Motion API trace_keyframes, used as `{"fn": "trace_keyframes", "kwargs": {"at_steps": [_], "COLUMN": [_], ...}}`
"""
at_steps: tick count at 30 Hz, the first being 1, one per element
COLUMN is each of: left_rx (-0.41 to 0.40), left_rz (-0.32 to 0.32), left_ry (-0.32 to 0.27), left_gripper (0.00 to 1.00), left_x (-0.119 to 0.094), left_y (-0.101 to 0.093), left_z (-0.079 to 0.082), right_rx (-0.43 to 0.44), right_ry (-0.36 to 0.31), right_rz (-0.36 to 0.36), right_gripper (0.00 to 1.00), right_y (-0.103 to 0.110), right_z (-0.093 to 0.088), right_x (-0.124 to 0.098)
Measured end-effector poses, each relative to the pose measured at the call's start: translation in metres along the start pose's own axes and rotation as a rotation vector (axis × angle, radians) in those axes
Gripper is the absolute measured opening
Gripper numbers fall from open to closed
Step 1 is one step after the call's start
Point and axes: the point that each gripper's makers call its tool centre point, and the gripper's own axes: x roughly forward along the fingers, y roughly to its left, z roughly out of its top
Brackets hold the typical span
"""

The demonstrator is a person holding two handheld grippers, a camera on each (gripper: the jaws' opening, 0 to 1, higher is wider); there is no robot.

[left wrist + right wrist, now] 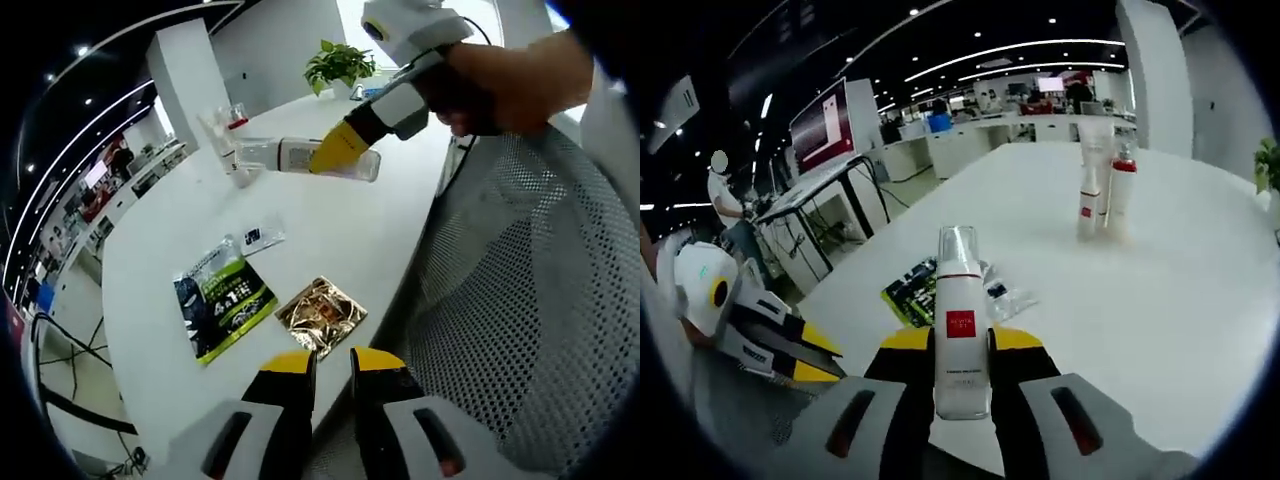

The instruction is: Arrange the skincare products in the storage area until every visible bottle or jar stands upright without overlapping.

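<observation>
- Low centre of the right gripper view, the right gripper (962,345) is pinching a white bottle (961,330) with a red label and clear cap, lifted off the white table (1160,300).
- Upper right of that view, two more bottles (1102,180) stand upright together, touching or nearly so.
- Over in the left gripper view, the left gripper (331,362) sits at the bottom with jaws slightly apart, nothing between them.
- Just above it lie a green packet (222,297) and a gold packet (320,314), near the table edge.
</observation>
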Motion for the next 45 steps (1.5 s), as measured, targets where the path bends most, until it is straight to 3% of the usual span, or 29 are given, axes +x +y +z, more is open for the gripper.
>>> {"fn": "trace_keyframes", "kwargs": {"at_steps": [2, 7, 9, 11, 15, 19, 21, 23, 28, 31, 33, 38, 45], "left_rx": [-0.004, -0.059, -0.111, -0.157, -0.358, -0.53, -0.561, -0.592, -0.672, -0.76, -0.807, -0.819, -0.851], "left_rz": [0.001, -0.013, -0.002, 0.008, -0.05, -0.163, -0.2, -0.223, -0.299, -0.354, -0.35, -0.334, -0.402], "left_ry": [-0.015, -0.048, -0.085, -0.174, -0.254, -0.365, -0.427, -0.443, -0.514, -0.529, -0.53, -0.557, -0.545], "left_gripper": [0.14, 0.15, 0.15, 0.15, 0.16, 0.2, 0.28, 0.35, 0.4, 0.41, 0.41, 0.41, 0.39], "left_x": [-0.002, -0.004, -0.008, -0.015, -0.024, -0.037, -0.043, -0.048, -0.06, -0.065, -0.064, -0.068, -0.071], "left_y": [0.001, 0.003, 0.009, 0.016, 0.025, 0.024, 0.024, 0.023, 0.022, 0.023, 0.028, 0.032, 0.02], "left_z": [0.002, 0.008, 0.016, 0.031, 0.046, 0.066, 0.076, 0.077, 0.086, 0.09, 0.089, 0.091, 0.094], "right_rx": [-0.043, 0.03, 0.052, 0.049, 0.088, 0.098, 0.08, 0.091, 0.051, 0.016, 0.011, -0.024, -0.153], "right_ry": [-0.009, -0.076, -0.117, -0.149, -0.202, -0.207, -0.212, -0.226, -0.227, -0.227, -0.238, -0.23, -0.204], "right_rz": [0.008, 0.023, 0.053, 0.068, 0.076, 0.093, 0.074, 0.062, 0.056, 0.064, 0.084, 0.097, 0.165], "right_gripper": [0.18, 0.18, 0.18, 0.18, 0.18, 0.18, 0.18, 0.18, 0.18, 0.18, 0.18, 0.18, 0.18], "right_y": [0.003, 0.012, 0.021, 0.028, 0.031, 0.031, 0.027, 0.023, 0.028, 0.032, 0.036, 0.042, 0.07], "right_z": [0.006, 0.021, 0.028, 0.034, 0.043, 0.039, 0.04, 0.042, 0.042, 0.041, 0.043, 0.039, 0.032], "right_x": [-0.001, -0.011, -0.016, -0.021, -0.03, -0.032, -0.032, -0.032, -0.033, -0.034, -0.035, -0.037, -0.039]}}
